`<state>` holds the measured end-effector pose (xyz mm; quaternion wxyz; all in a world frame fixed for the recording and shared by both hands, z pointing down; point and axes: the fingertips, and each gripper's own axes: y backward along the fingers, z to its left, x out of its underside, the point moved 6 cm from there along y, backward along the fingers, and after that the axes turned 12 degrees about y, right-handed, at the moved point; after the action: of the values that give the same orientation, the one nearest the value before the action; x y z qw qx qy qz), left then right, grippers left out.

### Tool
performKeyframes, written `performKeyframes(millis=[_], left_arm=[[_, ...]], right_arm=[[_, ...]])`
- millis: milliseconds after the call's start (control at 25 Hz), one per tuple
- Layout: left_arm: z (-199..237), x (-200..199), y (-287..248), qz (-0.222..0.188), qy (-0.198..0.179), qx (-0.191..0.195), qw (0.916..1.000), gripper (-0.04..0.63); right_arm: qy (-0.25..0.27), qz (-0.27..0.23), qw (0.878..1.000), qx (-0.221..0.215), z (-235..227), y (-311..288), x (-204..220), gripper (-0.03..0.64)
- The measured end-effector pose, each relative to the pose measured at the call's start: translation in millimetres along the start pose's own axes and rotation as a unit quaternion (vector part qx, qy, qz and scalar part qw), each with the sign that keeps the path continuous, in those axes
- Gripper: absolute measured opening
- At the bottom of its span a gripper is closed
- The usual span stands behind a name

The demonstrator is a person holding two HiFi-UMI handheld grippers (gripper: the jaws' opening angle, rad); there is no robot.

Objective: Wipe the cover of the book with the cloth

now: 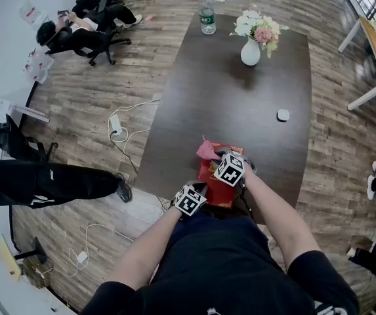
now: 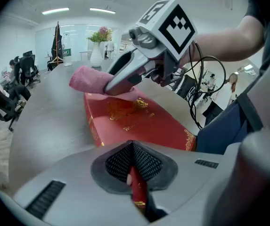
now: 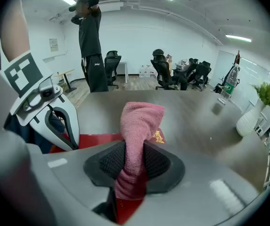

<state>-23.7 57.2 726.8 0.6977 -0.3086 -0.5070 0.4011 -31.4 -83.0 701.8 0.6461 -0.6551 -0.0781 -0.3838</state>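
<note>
A red book [image 1: 216, 179] with gold print lies at the near edge of the dark table [image 1: 240, 90]. My left gripper [image 1: 194, 192] is shut on the book's near edge [image 2: 137, 192], pinning it. The book's cover [image 2: 135, 119] stretches away from those jaws. My right gripper [image 1: 222, 155] is shut on a pink cloth [image 3: 137, 126], which sticks out past the jaws. The cloth [image 2: 90, 79] rests on the far part of the cover, under the right gripper [image 2: 113, 86]. In the head view the cloth [image 1: 207, 150] shows at the book's far left corner.
A white vase of flowers [image 1: 252, 44], a water bottle [image 1: 207, 17] and a small white object [image 1: 283, 115] stand farther along the table. Cables and a power strip [image 1: 115, 125] lie on the wooden floor to the left. People sit on office chairs [image 1: 86, 38] beyond.
</note>
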Motion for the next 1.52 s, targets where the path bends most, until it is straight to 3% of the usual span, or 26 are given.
performKeyframes(millis=[560,1520], left_arm=[[0,2,1,-0.002,0.003,0.005,1.0000,-0.005],[0,1,2,-0.001,-0.001,0.003,1.0000,-0.005]], right_arm=[[0.015,0.001,1.000,-0.021,4,-35,-32,0.109],[0.009,0.013,0.999,-0.030,4,-34,-10,0.110]])
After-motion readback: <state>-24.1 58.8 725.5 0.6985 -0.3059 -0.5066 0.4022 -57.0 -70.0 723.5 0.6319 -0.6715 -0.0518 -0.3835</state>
